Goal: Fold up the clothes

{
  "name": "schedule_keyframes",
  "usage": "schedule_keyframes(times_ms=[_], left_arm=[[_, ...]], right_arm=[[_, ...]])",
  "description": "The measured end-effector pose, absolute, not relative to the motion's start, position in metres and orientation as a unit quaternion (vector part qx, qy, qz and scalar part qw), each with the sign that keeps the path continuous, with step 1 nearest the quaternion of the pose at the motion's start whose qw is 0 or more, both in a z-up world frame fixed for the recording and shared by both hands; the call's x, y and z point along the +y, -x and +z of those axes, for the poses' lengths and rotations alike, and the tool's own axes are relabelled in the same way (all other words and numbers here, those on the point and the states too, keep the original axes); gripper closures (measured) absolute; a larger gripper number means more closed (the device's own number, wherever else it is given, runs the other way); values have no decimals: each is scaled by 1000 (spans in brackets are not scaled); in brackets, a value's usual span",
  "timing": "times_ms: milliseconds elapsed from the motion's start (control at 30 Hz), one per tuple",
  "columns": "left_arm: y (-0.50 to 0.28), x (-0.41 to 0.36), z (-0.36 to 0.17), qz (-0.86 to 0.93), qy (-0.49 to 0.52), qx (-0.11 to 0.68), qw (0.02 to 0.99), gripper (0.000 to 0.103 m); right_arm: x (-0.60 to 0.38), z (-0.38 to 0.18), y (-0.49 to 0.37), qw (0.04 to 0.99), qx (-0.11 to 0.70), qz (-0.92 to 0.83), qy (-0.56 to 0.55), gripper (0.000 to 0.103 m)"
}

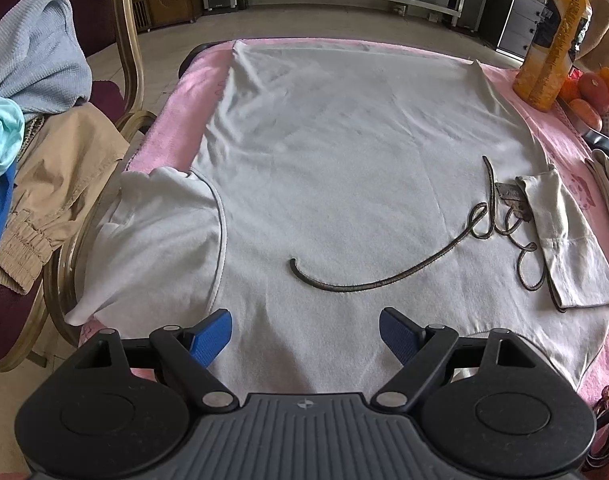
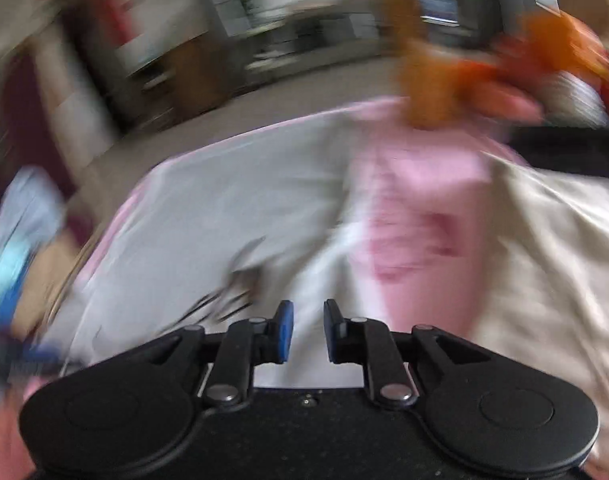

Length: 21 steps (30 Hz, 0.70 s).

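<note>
My left gripper [image 1: 305,334] hangs wide open, holding nothing, over the pale grey cotton T-shirt [image 1: 336,152] spread flat on the pink towel-covered table [image 1: 172,128] — right sleeve already folded inward; right gripper [image 2: 308,330] narrowly parted, empty — blurred.

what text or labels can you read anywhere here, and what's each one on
Dark cursive script across the white t-shirt: partly covered by the folded-in sleeve, no whole word readable.
Small tag beside the script: print too small to read.
Orange juice bottle label: lettering too small and blurred to read.
Pink cloth print: faint, unreadable.
Right wrist view: fully motion-blurred, nothing readable.
</note>
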<state>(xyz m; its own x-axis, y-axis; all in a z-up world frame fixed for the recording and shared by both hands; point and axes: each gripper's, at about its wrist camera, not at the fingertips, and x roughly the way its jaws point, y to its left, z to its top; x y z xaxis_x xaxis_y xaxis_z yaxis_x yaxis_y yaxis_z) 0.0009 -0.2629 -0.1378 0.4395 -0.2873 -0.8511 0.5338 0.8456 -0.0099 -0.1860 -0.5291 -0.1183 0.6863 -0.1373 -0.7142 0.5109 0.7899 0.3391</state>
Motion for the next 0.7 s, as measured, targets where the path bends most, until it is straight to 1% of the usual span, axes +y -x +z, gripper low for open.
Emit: schedule_keyframes(times_ms=[100,233,300,367,433,500,633,700], left_arm=[[-1,-263,-138,-243,-131,469,839,20],[-1,-262,-138,-241,-132,469,840,20],[-1,-262,-138,-240,-132,469,840,20],[-1,-262,-138,-240,-134,467,840,21],[0,-262,-137,-240,-135,466,841,21],[0,-262,-136,-241,-135,464,842,21],[-4,-260,-136,-235,-127,463,845,21],[-7,-258,-137,-231,-121,468,845,21]], right_arm=[[-535,-136,180,851,401,-207,-269,87],[-518,-157,166,819,494,-235,-175,86],[-516,-156,175,808,510,-240,-172,86],[-518,-155,185,795,519,-243,-198,86],[-521,-148,194,792,511,-245,-228,87],[-524,-130,197,805,477,-241,-256,88],[-524,-84,180,842,407,-224,-275,92],[-522,-71,160,852,394,-217,-268,92]])
